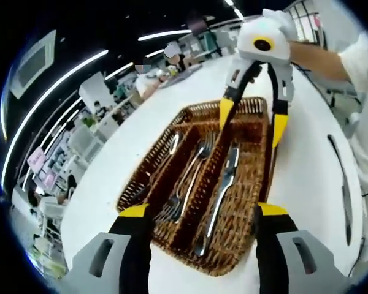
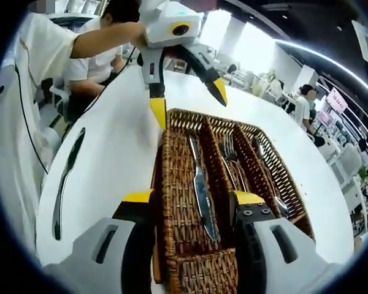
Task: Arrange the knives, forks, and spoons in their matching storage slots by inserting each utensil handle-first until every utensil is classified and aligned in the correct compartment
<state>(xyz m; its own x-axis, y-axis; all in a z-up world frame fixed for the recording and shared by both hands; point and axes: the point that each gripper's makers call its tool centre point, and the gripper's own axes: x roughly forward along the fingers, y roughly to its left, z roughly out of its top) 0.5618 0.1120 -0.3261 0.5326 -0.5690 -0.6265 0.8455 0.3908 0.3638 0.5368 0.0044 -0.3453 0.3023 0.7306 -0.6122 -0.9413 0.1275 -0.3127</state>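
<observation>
Wicker three-slot cutlery tray (image 1: 248,184) holding sorted utensils; both yellow-tipped grippers (image 1: 202,214) (image 2: 190,199) gape wide; steel knife (image 2: 66,180) at nine o'clock.

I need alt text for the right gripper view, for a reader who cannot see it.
A wicker cutlery tray with three long slots lies on a white table: a knife in one, forks in the middle, spoons in the third. Both grippers hover open over opposite ends, and another knife lies on the table beside the tray.

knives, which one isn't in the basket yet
The knife lying on the white table beside the wicker basket; the other knife already lies in a basket slot.
</observation>
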